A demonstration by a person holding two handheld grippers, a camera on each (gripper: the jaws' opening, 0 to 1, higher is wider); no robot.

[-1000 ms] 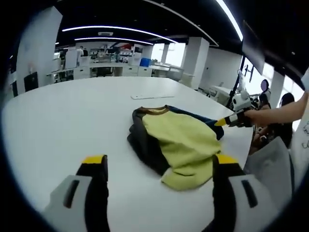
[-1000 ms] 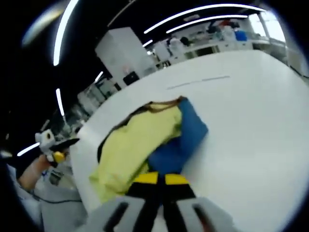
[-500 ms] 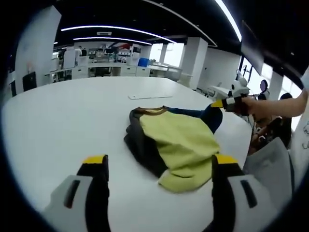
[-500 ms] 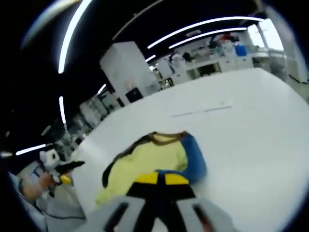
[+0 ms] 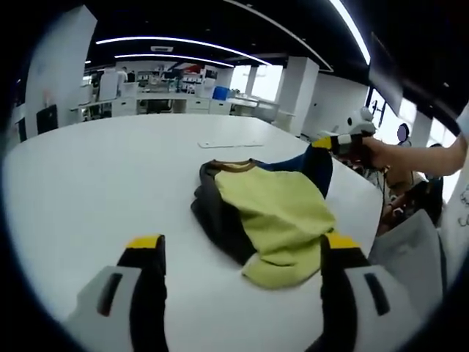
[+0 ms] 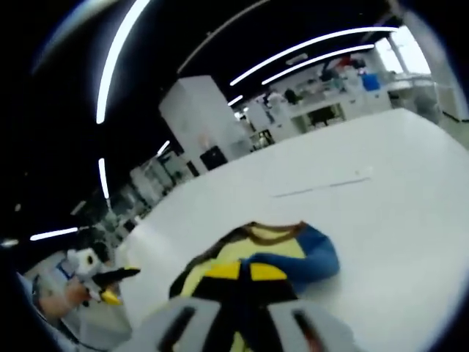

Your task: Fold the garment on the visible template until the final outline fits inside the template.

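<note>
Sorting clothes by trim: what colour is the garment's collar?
Brown, on the garment's collar; clearest in the left gripper view.

White table; ceiling light strips; white pillars.

A crumpled garment of yellow-green, black and blue, with a brown collar, is bunched on the white counter; its blue part is lifted.

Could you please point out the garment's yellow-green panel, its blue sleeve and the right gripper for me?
yellow-green panel (image 5: pixel 275 213), left gripper view, middle of the panel.
blue sleeve (image 6: pixel 311 258), right gripper view, on the sleeve's bend.
right gripper (image 5: pixel 323 143), left gripper view, at its yellow fingertips, closed on the sleeve.
</note>
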